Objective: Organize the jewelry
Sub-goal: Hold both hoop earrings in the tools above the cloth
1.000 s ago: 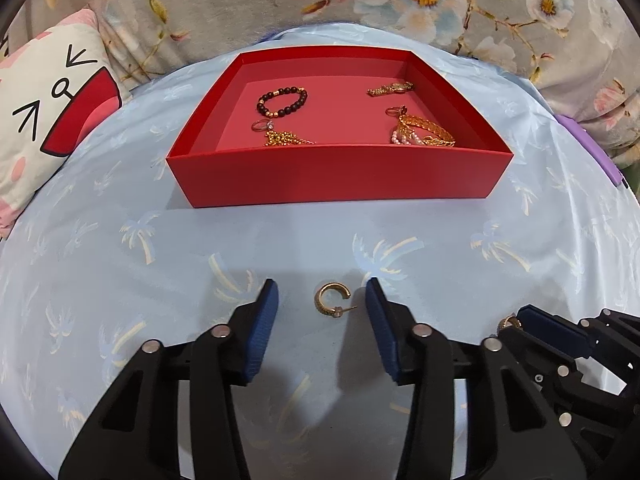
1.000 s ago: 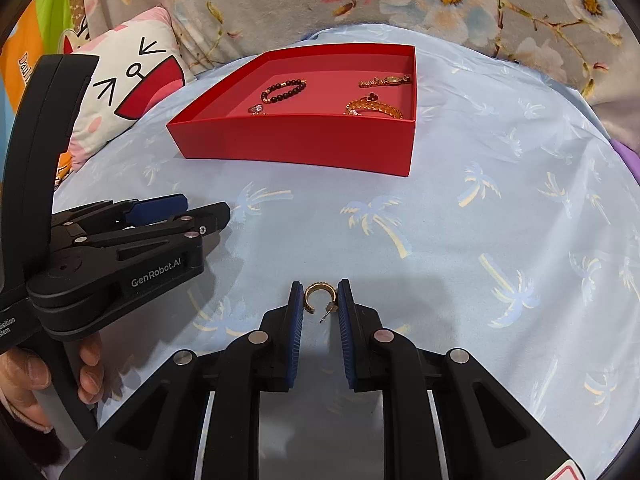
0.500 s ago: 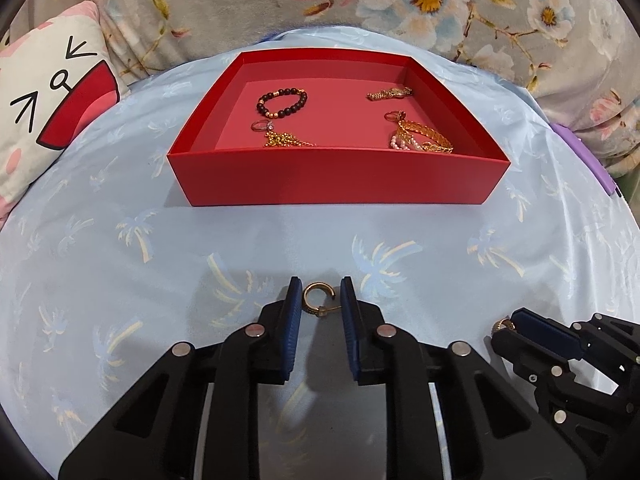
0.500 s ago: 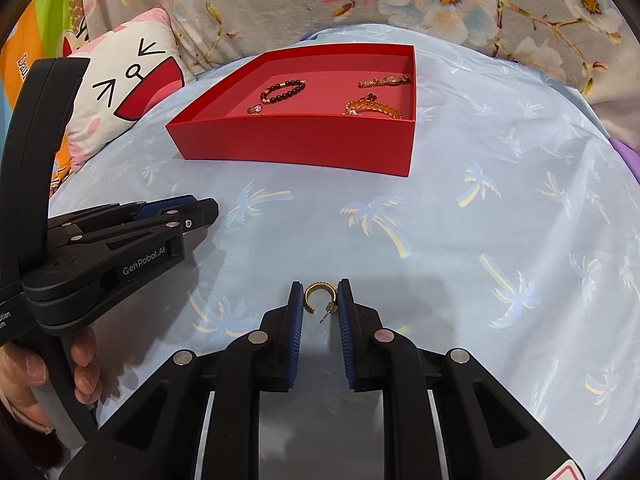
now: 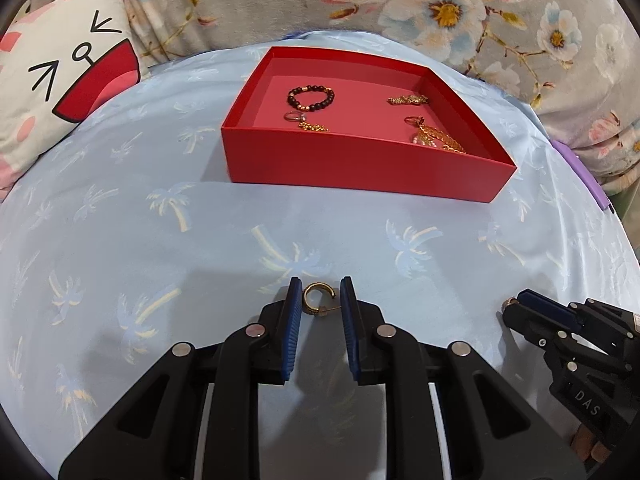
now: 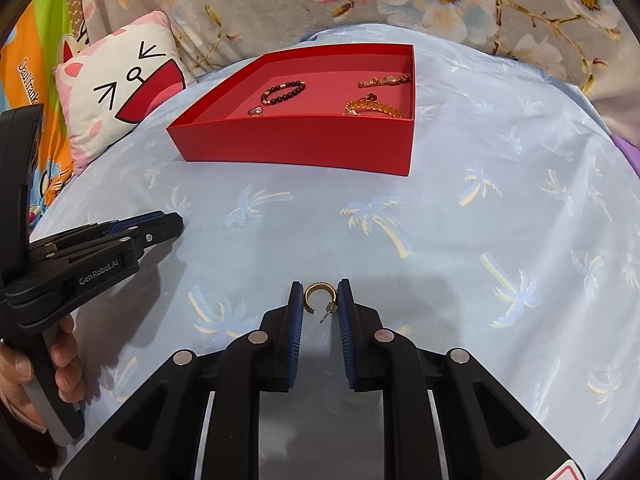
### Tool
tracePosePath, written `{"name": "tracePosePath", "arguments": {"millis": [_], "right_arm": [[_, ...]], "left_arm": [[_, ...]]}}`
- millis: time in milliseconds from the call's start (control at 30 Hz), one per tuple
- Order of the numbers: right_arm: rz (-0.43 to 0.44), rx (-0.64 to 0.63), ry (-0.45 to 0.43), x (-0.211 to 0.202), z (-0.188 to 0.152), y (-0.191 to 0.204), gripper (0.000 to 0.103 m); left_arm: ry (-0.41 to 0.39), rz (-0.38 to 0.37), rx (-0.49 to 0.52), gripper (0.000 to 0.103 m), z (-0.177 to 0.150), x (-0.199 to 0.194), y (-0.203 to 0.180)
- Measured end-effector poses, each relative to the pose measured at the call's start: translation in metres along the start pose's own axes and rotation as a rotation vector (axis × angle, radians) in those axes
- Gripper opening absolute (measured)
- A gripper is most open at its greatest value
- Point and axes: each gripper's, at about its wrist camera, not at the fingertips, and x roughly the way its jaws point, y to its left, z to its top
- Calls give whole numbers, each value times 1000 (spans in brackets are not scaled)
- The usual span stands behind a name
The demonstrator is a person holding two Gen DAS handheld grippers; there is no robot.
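Now each hand-held gripper clamps a gold hoop earring above a bed.
Left hand-held gripper holds one gold hoop earring, right hand-held gripper the other hoop earring; pale blue palm-print sheet carries red tray, cat-face pillow and floral fabric behind.

Left gripper and right gripper each have jaws nearly closed.

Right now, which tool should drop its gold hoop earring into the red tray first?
Left, marginally. Both left tool and right tool grip a gold hoop earring, but the red rectangular tray looks nearer in the left view, and the right view shows the left tool farther forward.
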Motion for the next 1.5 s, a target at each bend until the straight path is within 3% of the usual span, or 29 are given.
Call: {"name": "tracePosePath", "arguments": {"millis": [1500], "right_arm": [[2, 15, -18, -3, 0, 1, 16]], "left_arm": [[0, 13, 23, 19, 0, 0, -2]]}}
